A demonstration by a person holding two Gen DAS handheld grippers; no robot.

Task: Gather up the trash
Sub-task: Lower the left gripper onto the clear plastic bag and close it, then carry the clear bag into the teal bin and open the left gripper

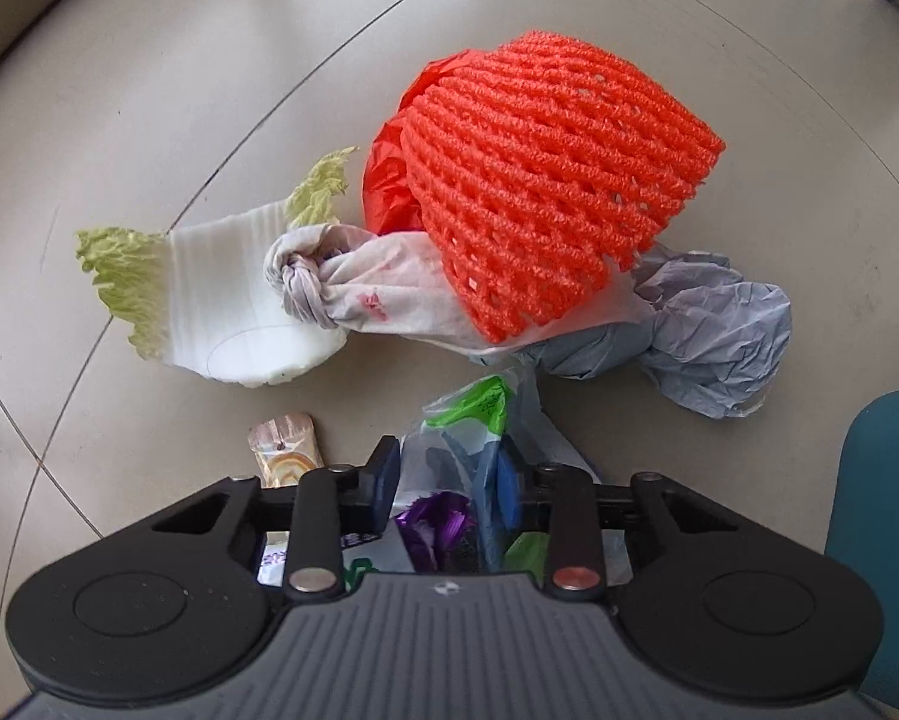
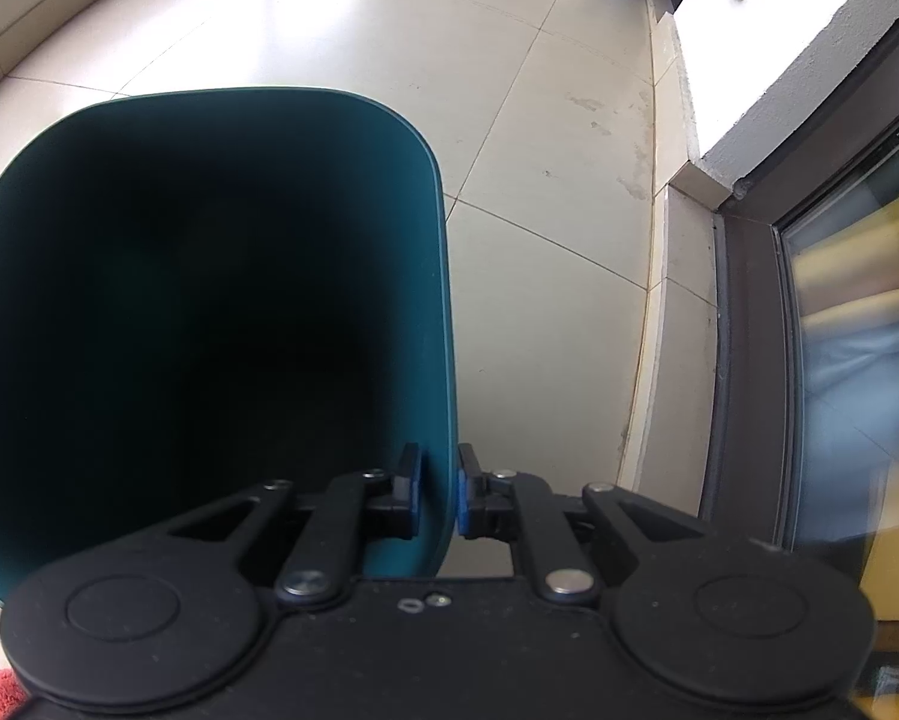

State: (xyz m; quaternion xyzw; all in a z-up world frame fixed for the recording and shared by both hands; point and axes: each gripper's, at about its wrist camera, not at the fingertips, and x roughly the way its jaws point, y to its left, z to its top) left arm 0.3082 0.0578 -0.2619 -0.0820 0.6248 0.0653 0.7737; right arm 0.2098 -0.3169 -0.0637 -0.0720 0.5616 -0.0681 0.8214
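Note:
A heap of trash lies on the tiled floor in the left wrist view. An orange foam net [image 1: 545, 180] rests on a red plastic bag [image 1: 389, 174] and a knotted white bag [image 1: 377, 294]. A cabbage leaf [image 1: 209, 294] lies to the left and a crumpled grey-blue bag [image 1: 713, 330] to the right. My left gripper [image 1: 446, 480] points down, its blue pads pressing a clear plastic bag [image 1: 467, 414] with green and purple contents. My right gripper [image 2: 439, 495] is shut on the right wall of the teal bin [image 2: 431, 300], one pad inside and one outside. The bin's inside is dark.
A small snack wrapper [image 1: 284, 450] lies just left of my left fingers. The teal bin [image 1: 881, 510] stands at the right edge of the left wrist view. Right of the bin run a raised stone sill [image 2: 683, 300] and a dark sliding-door frame [image 2: 749, 360].

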